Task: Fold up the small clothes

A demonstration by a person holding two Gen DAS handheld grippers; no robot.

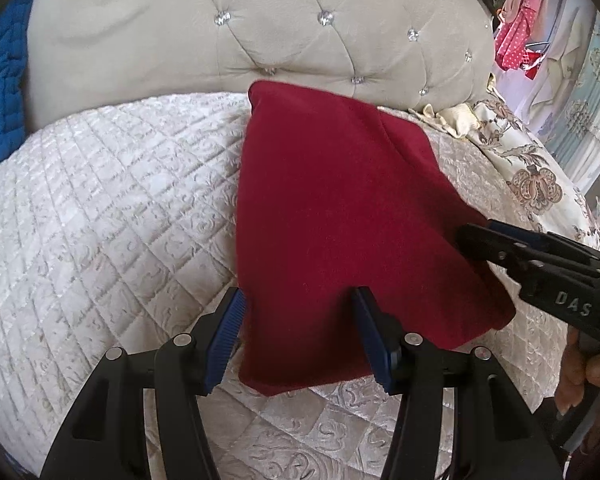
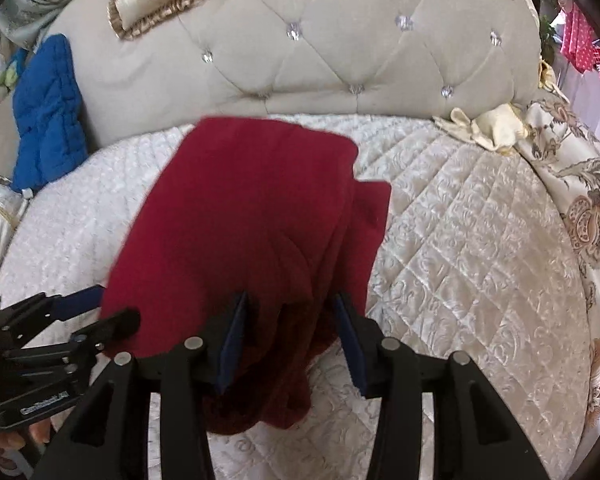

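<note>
Cloth (image 1: pixel 340 216) lies folded on the bed (image 1: pixel 100 216). Left gripper (image 1: pixel 300 340) and right gripper (image 2: pixel 288 340) both stand spread over its near edge; press layers flat, corners even, before letting go.

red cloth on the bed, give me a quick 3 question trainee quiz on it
1. True or false: the left gripper stands open with the red cloth between its pads.
2. What blue thing leans against the tufted headboard? A) a quilted jacket B) a bucket C) a book
3. Fill in: the cloth lies on a white ____ bedspread.

Key:
1. True.
2. A, the blue quilted jacket.
3. Quilted. The right gripper is open as well.
</note>
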